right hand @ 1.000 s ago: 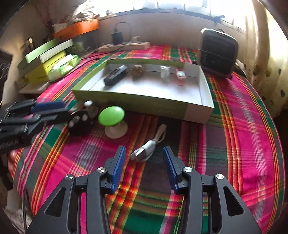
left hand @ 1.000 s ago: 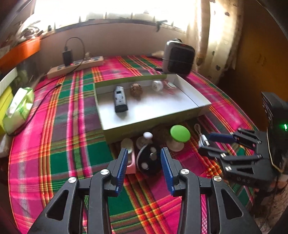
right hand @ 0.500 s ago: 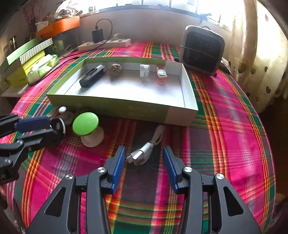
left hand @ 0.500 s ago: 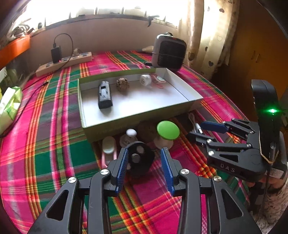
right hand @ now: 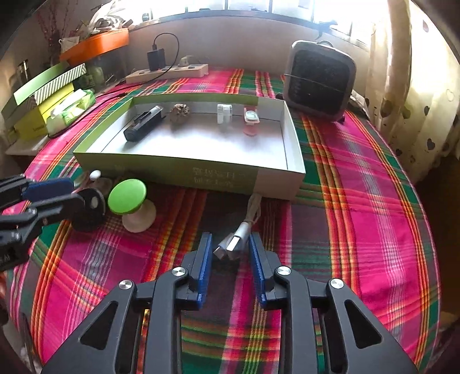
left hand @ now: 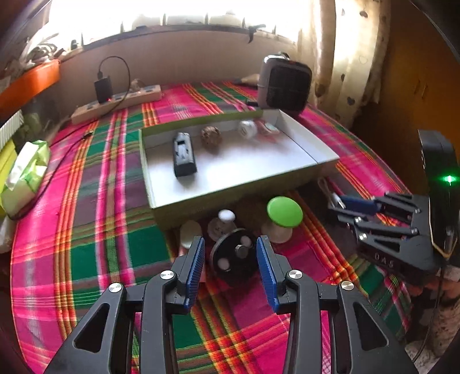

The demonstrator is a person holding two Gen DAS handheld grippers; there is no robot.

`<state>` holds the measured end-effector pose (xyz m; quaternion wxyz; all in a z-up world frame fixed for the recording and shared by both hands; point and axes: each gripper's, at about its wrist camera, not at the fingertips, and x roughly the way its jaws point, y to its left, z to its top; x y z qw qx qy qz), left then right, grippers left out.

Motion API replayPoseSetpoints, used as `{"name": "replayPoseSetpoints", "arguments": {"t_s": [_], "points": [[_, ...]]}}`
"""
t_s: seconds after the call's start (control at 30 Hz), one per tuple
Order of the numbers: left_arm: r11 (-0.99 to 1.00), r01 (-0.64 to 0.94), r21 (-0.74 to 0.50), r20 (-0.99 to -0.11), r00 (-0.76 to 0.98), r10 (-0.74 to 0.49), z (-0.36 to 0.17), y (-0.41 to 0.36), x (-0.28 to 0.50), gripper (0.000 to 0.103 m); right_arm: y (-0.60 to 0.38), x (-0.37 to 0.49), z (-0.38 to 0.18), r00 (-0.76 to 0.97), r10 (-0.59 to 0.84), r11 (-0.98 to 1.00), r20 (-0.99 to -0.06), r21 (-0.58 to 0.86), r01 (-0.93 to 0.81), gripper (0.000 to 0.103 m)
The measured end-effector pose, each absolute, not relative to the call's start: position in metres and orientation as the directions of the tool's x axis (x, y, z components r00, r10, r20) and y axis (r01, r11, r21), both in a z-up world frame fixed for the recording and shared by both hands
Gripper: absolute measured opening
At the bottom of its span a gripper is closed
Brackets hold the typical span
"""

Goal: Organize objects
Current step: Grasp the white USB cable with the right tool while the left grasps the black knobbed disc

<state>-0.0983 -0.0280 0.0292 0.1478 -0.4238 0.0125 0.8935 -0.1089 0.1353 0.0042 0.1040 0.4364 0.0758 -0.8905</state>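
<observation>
Bright daylight is pouring through the wide window (right hand: 258, 5) above a beige wall ledge (right hand: 230, 31). A cream curtain with heart-shaped cutouts (right hand: 417, 95) is hanging at the right. A pink, green and orange plaid cloth (right hand: 359, 187) is covering the round table, and an orange shelf (right hand: 97, 43) is catching the light at the left.

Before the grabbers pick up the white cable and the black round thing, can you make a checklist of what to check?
1. White cable between right gripper pads: ok; jaws have just been closing.
2. Pads pressing the cable: cannot tell.
3. Black disc between left gripper pads: ok; jaws still apart.
4. Green mushroom toy clear of left gripper: ok, beside it.
5. Free floor in the box: ok.
</observation>
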Motion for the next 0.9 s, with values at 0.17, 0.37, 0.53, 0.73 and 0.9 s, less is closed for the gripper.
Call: {"name": "replayPoseSetpoints", "arguments": {"t_s": [0.17,0.37,0.53,0.73,0.9], "points": [[-0.959,-0.281,-0.048,-0.770,-0.601,0.215,0.028,-0.017,-0.097,0.036,0.135,-0.114,0.002,-0.595,-0.132,-0.962,-0.793,-0.042,0.270,0.030],[-0.962,-0.269,-0.053,-0.795,-0.571,0.204,0.020,-0.009,-0.097,0.036,0.137,-0.119,0.001,-0.597,-0.145,-0.959,-0.789,-0.036,0.281,0.032],[-0.963,-0.262,-0.062,-0.797,-0.568,0.206,0.020,-0.003,-0.097,0.036,0.145,-0.119,0.001,-0.599,-0.163,-0.958,-0.784,-0.020,0.287,0.032],[-0.959,-0.263,-0.110,-0.793,-0.558,0.244,0.019,0.005,-0.095,0.036,0.157,-0.117,0.001,-0.602,-0.156,-0.957,-0.783,-0.031,0.289,0.032],[-0.963,-0.225,-0.150,-0.788,-0.560,0.254,0.017,0.004,-0.098,0.036,0.165,-0.115,0.001,-0.598,-0.166,-0.951,-0.784,-0.033,0.307,0.031]]}}
